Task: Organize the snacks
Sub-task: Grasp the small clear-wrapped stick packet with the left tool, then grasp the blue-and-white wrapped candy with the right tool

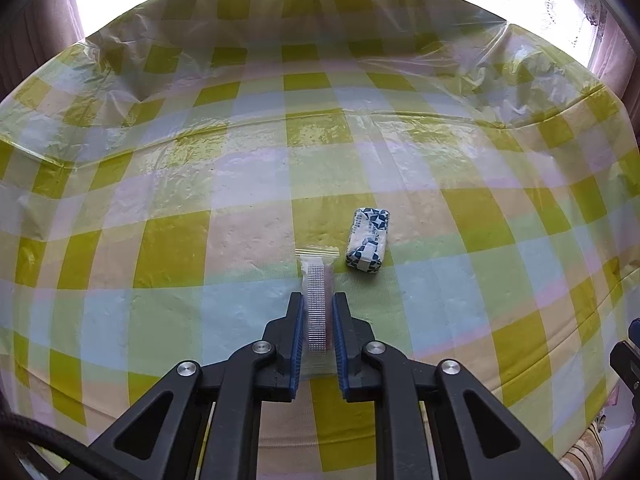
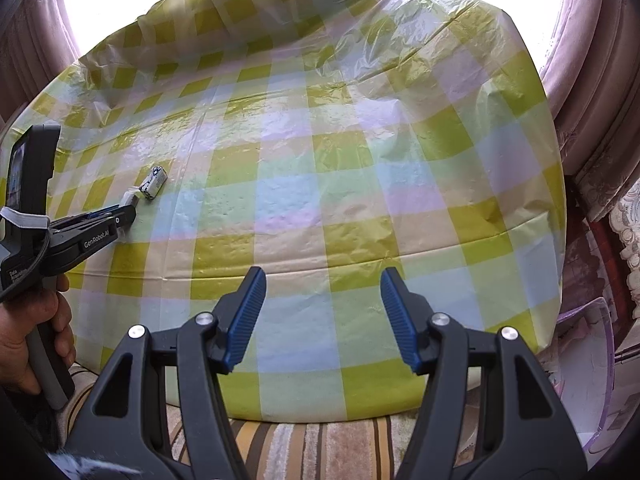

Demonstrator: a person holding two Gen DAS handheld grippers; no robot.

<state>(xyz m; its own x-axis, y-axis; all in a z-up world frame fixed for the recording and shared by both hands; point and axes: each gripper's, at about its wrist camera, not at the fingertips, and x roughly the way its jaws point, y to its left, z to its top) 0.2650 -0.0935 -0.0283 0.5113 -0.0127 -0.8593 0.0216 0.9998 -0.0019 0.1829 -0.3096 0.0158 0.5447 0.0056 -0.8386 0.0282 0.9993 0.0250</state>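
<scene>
Left gripper [image 1: 316,312], black frame with blue ribbed pads, is clenched on a long narrow snack stick in a clear plastic wrapper [image 1: 317,280]. The stick lies lengthwise between the jaws, its sealed far end sticking out past the fingertips, low over the table.

Just beside that far end, to its right and a bit further away, a small block-shaped snack wrapped in white paper with a blue geometric print [image 1: 368,243] rests on the table, apart from the stick.

Table is covered by a glossy, wrinkled plastic tablecloth in yellow-green, pale blue and pink checks [image 1: 200,184].

From the right wrist view, the left gripper [image 2: 134,204] sits at the far left, held by a hand [image 2: 36,332] on its grey handle; the wrapped stick [image 2: 130,199] pokes from its tip, the blue-print block [image 2: 154,183] just beyond.

Right gripper [image 2: 323,280] is released, jaws standing apart with nothing between them, above the near edge of the tablecloth [image 2: 320,184], well apart from both snacks. A striped fabric surface [image 2: 320,448] shows below the table edge.
</scene>
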